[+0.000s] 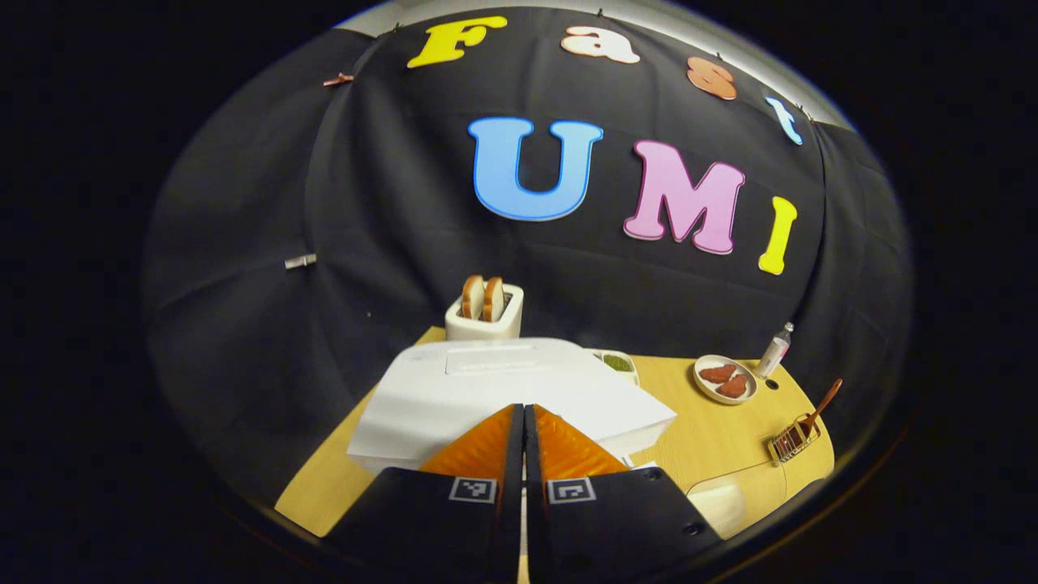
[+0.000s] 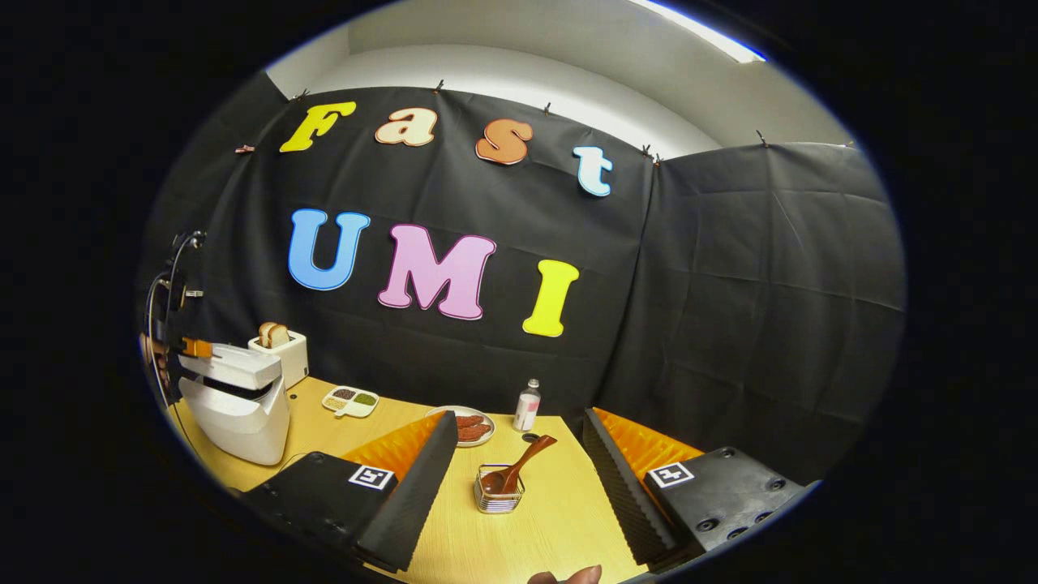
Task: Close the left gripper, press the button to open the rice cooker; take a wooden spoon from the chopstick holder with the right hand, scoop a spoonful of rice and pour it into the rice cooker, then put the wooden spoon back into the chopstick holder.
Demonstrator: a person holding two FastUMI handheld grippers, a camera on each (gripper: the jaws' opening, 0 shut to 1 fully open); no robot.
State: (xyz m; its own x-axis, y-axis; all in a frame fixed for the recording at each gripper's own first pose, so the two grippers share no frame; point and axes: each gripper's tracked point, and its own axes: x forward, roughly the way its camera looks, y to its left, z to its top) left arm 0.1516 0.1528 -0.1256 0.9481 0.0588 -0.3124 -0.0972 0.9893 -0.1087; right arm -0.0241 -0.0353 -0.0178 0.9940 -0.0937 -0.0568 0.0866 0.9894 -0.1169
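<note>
While the left hand-held gripper (image 1: 523,422) hovers with fingers pressed together over the white rice cooker (image 1: 503,397), whose lid sits slightly ajar, the right hand-held gripper (image 2: 519,466) gapes wide before the chopstick holder (image 2: 498,491), where the wooden spoon (image 2: 519,466) leans on the table (image 2: 559,519).

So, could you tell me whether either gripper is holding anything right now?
Nothing is held. The left gripper is shut, empty, over the rice cooker; the right gripper is open before the wooden spoon.
</note>
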